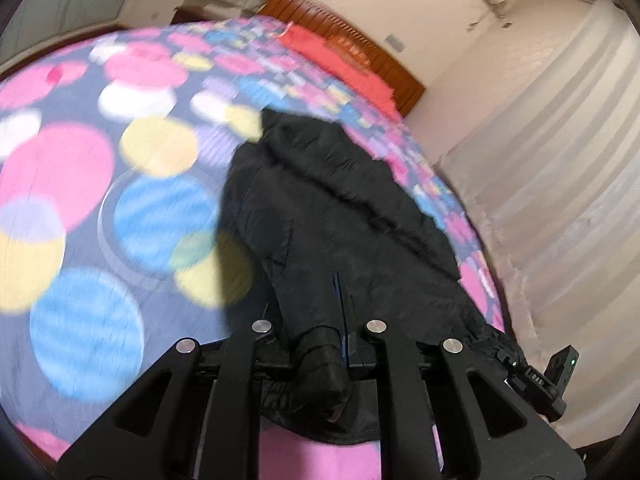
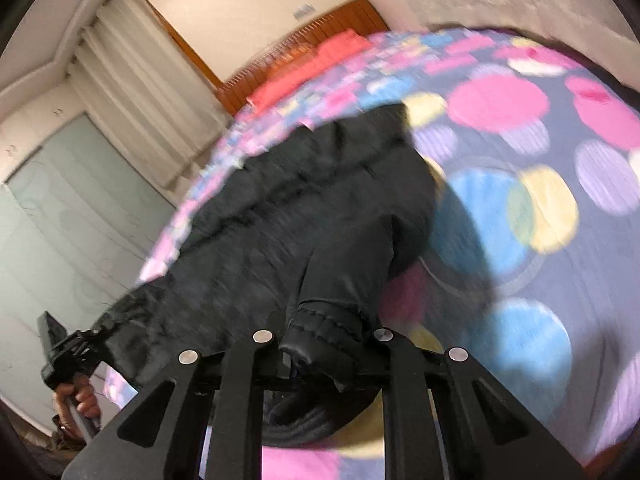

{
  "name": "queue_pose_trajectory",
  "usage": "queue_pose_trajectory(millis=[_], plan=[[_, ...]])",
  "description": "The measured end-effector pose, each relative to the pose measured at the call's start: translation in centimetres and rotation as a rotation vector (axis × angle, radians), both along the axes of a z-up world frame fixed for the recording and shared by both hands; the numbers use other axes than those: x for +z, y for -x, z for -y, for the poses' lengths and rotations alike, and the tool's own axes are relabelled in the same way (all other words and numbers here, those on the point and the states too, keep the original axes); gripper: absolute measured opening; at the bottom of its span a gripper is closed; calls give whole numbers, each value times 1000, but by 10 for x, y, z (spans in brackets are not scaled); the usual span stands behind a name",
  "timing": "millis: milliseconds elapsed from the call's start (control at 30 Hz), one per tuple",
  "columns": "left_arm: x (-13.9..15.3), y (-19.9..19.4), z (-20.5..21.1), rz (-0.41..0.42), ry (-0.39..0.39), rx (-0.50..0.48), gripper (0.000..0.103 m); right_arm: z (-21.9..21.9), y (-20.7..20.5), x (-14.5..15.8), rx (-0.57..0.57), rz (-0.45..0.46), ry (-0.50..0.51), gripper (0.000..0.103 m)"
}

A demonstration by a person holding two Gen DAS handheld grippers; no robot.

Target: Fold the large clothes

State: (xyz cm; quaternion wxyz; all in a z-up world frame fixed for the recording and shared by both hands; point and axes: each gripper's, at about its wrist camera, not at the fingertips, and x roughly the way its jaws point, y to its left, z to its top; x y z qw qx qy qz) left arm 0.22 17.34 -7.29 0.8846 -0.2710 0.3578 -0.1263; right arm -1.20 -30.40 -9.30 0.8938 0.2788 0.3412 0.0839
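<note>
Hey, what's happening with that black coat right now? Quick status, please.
Left gripper and right gripper both shut on black jacket. Near edge raised off spotted bedspread. Nothing in the way.

Black puffer jacket (image 1: 320,200); bedsheet (image 1: 80,200) dark grey-blue with pink, blue, yellow, white, lilac circles; coral-red pillow (image 1: 320,46); brown wooden headboard (image 1: 360,40); cream curtains (image 1: 560,160).

soft indoor light, heavy motion blur, fisheye bending and dark corners in both views.
</note>
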Motion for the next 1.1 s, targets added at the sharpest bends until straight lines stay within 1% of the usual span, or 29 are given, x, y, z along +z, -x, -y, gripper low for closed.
queue_pose_trajectory(millis=[67,167,267,300,433,467,500,600,667,700,800,833,933,1000,1100], plan=[[17,-13,2,35,-1,-7,13,0,-15,16,19,45,-32,15],[37,-39,1,70,27,-13,13,0,-38,33,37,89,-50,15],[57,-70,4,108,4,-9,13,1,-67,54,37,141,-31,15],[60,-80,5,114,-1,-7,13,4,-83,61,31,155,-30,15],[75,-145,3,104,13,13,13,16,-133,76,1,169,-40,15],[77,-155,1,102,8,20,13,20,-147,79,-10,171,-40,15],[80,-175,3,100,-11,28,13,24,-166,81,-26,168,-46,15],[83,-216,5,96,-60,45,13,35,-212,82,-60,148,-64,15],[78,-255,11,79,-109,56,13,40,-242,77,-74,129,-63,15],[76,-266,14,71,-123,61,13,42,-259,74,-80,115,-60,15],[61,-309,20,37,-173,72,13,43,-306,59,-95,68,-35,15],[53,-324,21,22,-190,78,13,44,-315,53,-98,55,-31,15],[27,-362,21,-29,-215,94,13,49,-354,30,-119,-6,-13,15],[8,-383,20,-65,-227,103,13,50,-377,7,-128,-60,10,15],[-20,-405,22,-110,-261,103,13,51,-397,-23,-132,-126,16,16]])
